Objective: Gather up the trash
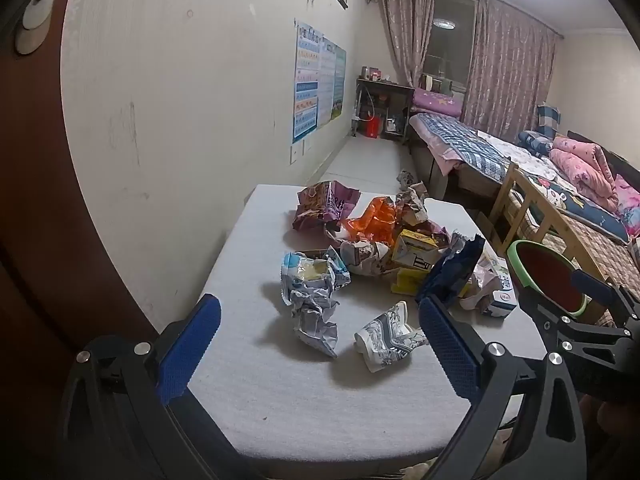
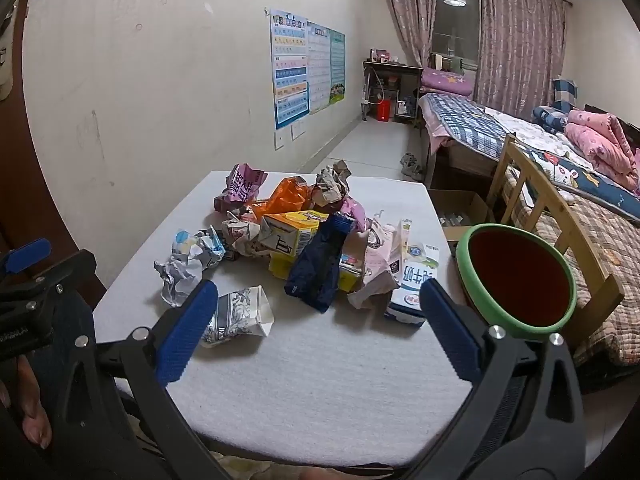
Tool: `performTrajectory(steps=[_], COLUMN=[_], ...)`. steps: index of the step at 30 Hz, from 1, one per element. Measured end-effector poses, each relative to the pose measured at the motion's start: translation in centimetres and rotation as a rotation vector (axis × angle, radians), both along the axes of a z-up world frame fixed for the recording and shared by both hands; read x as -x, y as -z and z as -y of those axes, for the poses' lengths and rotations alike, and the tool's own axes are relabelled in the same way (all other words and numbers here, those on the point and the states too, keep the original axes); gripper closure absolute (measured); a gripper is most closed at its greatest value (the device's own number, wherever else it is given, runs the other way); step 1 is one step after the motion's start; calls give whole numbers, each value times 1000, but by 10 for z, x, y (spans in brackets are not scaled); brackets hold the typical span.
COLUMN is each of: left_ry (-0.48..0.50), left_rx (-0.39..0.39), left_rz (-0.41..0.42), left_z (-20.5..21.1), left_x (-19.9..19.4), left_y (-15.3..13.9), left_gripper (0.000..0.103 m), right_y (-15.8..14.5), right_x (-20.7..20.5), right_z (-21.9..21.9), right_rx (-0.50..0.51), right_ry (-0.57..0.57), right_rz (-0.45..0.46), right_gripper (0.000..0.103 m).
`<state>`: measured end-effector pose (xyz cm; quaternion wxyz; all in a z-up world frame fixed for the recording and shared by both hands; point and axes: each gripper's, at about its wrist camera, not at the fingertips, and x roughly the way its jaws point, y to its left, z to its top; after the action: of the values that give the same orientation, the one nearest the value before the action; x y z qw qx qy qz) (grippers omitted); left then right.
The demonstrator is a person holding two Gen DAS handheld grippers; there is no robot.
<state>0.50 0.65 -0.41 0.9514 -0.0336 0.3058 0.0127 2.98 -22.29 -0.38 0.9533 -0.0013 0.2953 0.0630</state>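
Both grippers are held with jaws spread wide above the near part of the table, nothing pinched.

Between the left gripper (image 1: 320, 344) fingers a crushed patterned paper cup (image 1: 386, 336) and a crumpled wrapper (image 1: 314, 300) are seen; the same cup lies just beside the right gripper (image 2: 318, 330). Behind them the trash pile (image 2: 304, 236) is heaped mid-table (image 2: 320, 380): a yellow carton (image 2: 290, 236), a dark blue bag (image 2: 316, 268), a milk carton (image 2: 416, 284). A green-rimmed bin (image 2: 516, 276) is set off the table's right edge, before a wooden chair (image 2: 560, 216) and bed (image 2: 472, 120).
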Motion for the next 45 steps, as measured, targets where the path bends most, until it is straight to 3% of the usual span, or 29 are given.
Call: performTrajectory(steps=[45], left_ry=[-1], left_rx=[1], left_rz=[-1], left_z=[1], left_x=[0], left_y=[-1], left_gripper=[8], right_y=[-1], right_x=[1], right_z=[3], right_rx=[0], right_ry=[-5], right_rz=[-2], right_gripper=[3])
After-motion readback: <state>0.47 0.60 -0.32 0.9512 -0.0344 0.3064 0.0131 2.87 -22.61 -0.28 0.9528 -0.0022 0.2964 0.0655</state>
